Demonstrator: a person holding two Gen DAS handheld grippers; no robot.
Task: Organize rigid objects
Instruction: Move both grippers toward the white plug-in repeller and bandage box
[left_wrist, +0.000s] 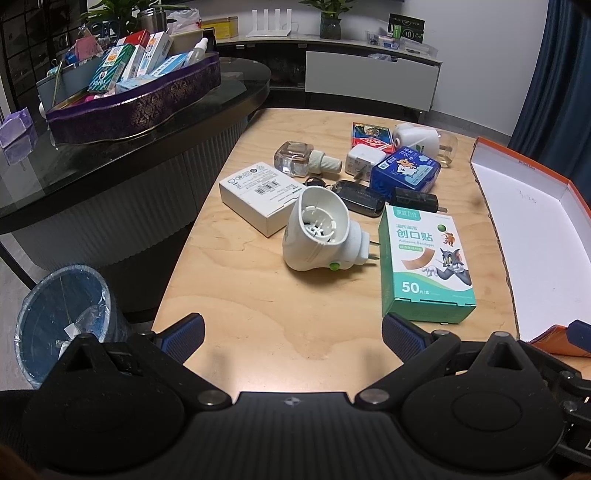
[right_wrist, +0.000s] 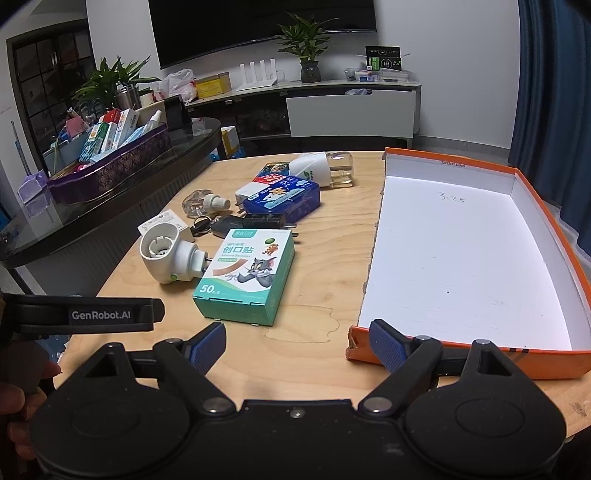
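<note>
On the wooden table (left_wrist: 258, 302) lie a green bandage box (left_wrist: 424, 258) (right_wrist: 245, 275), a white plug-in device (left_wrist: 321, 234) (right_wrist: 168, 254), a white flat box (left_wrist: 258, 195), a clear refill bottle (left_wrist: 303, 158) (right_wrist: 205, 203), a blue tin (left_wrist: 404, 171) (right_wrist: 284, 197), a black key fob (left_wrist: 360, 197), a black adapter (left_wrist: 415, 199) and a white charger (left_wrist: 364, 158). An orange box (right_wrist: 461, 258) (left_wrist: 535, 240) with a white inside stands open at the right, with nothing in it. My left gripper (left_wrist: 291, 334) is open and empty, near the table's front edge. My right gripper (right_wrist: 297, 345) is open and empty beside the orange box's near corner.
A dark glass counter (left_wrist: 92, 173) at the left carries a purple tray (left_wrist: 136, 107) full of boxes. A blue waste bin (left_wrist: 62, 317) stands on the floor at the lower left. A second plug-in device with bottle (left_wrist: 424, 142) and a red card pack (left_wrist: 371, 136) lie at the table's far side.
</note>
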